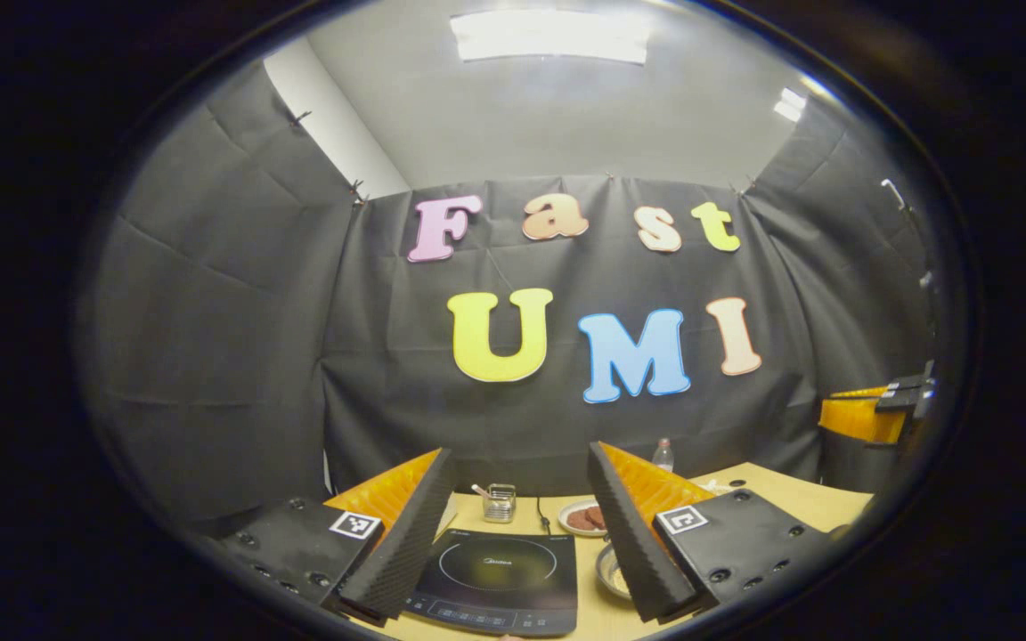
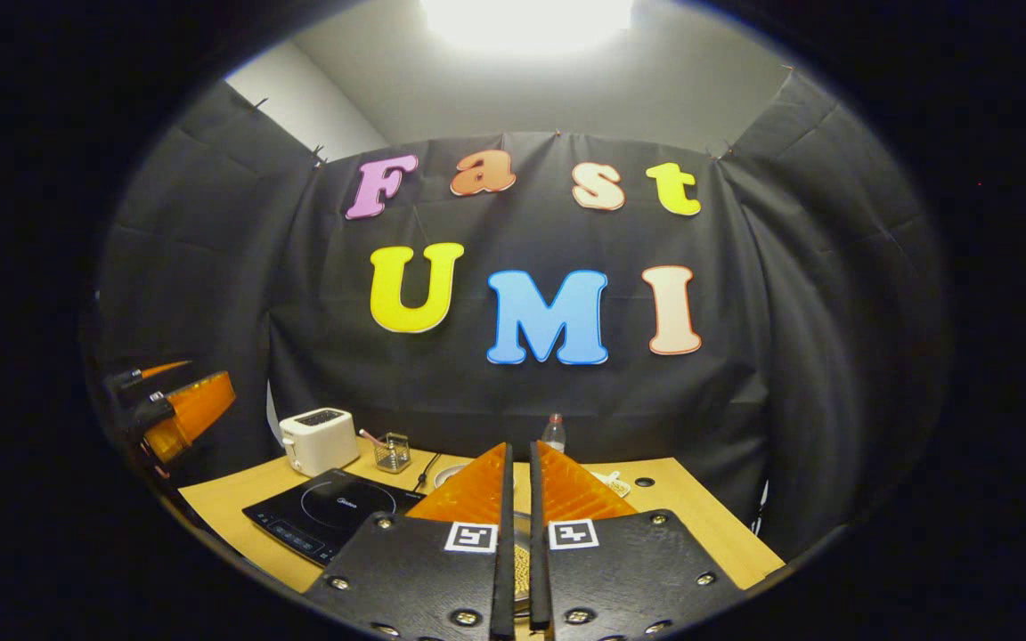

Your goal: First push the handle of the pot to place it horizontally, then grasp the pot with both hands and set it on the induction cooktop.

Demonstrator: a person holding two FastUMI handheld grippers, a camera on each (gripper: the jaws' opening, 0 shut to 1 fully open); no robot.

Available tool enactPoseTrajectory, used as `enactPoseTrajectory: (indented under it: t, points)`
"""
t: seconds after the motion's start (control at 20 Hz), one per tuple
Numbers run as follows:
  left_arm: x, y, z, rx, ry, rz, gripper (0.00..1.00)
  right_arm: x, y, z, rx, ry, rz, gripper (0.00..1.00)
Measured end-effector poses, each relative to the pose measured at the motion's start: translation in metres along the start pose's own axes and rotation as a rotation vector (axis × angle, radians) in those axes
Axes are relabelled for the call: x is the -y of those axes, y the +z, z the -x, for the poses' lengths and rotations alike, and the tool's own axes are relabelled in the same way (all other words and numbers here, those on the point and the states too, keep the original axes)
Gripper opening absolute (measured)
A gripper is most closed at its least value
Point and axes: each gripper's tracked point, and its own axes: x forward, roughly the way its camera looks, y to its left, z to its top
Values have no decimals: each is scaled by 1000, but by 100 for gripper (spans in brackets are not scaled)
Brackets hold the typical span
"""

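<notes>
The black induction cooktop (image 1: 495, 570) lies on the wooden table, low between my left gripper's fingers. My left gripper (image 1: 520, 452) is open and holds nothing. A silver pot (image 1: 609, 570) stands just right of the cooktop, half hidden behind the right finger; its handle is hidden. In the right gripper view the cooktop (image 2: 330, 512) lies at the left. My right gripper (image 2: 520, 445) is shut with only a thin slit between its fingers. A sliver of the pot (image 2: 520, 556) shows through that slit, below the gripper.
A plate of reddish food (image 1: 584, 518), a glass holder (image 1: 499, 503) and a bottle (image 1: 663, 456) stand behind the cooktop. A white toaster (image 2: 319, 440) sits at the table's (image 2: 691, 516) back left. The other gripper's orange fingers show at each view's side.
</notes>
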Motion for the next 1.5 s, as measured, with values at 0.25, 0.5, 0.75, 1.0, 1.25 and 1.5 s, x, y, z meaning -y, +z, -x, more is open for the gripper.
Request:
enactPoseTrajectory:
  t: [0.25, 0.5, 0.75, 1.0, 1.25, 1.5]
  points:
    - [-28, -8, -9, 2, -6, -3, 96, -33, -42, -9, -125, 59, 6, 7]
    - [-50, -28, -15, -18, -14, 12, 96, -53, -91, -8, -252, 102, 34, 7]
    - [-45, -46, -26, -67, -23, 15, 96, -55, -137, -3, -393, 145, 26, 7]
    - [-33, -59, -35, -96, 5, 16, 97, -52, -188, 1, -536, 219, 40, 7]
    - [-15, -66, -42, -120, 26, -6, 100, -54, -230, 8, -667, 310, 39, 7]
    - [-1, -74, -49, -147, 40, -25, 97, -52, -262, 7, -783, 367, 57, 7]
